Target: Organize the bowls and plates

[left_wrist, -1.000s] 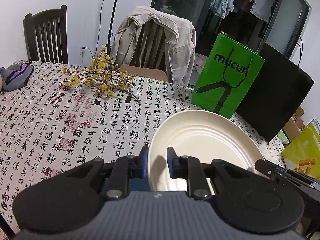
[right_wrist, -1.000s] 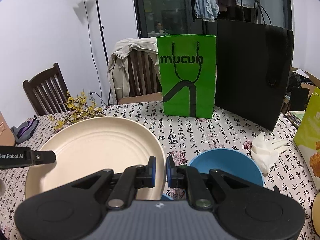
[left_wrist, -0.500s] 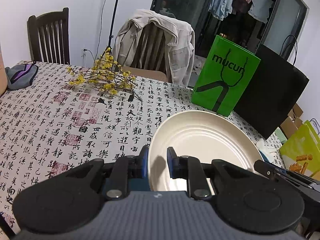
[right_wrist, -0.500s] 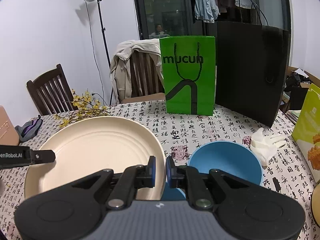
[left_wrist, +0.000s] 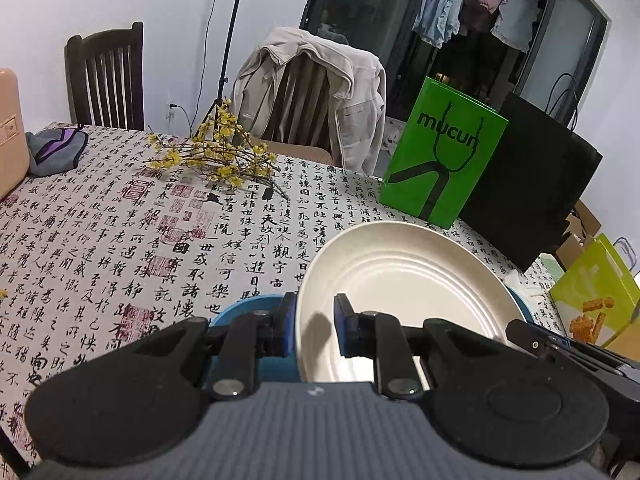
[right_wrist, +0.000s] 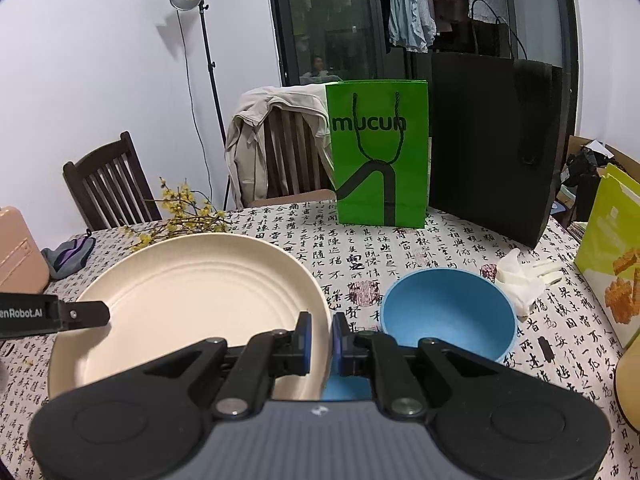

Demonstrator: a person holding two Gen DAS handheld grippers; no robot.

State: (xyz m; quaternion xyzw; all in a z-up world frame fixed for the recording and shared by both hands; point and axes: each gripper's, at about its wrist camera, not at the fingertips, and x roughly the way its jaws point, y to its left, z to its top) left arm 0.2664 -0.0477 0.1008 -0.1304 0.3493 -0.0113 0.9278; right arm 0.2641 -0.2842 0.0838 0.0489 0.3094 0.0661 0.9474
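Cream plate (right_wrist: 188, 304) carried clear of the tablecloth, just left of the blue bowl (right_wrist: 448, 312). Left gripper (left_wrist: 316, 326) and right gripper (right_wrist: 320, 336) each pinching opposite rims. Likely light, rigid, slippery; best gripped at the rim.

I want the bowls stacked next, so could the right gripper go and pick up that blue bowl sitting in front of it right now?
Probably not yet. The right gripper is shut on the cream plate's rim, sharing it with the left gripper. The blue bowl itself sits unobstructed just beyond.
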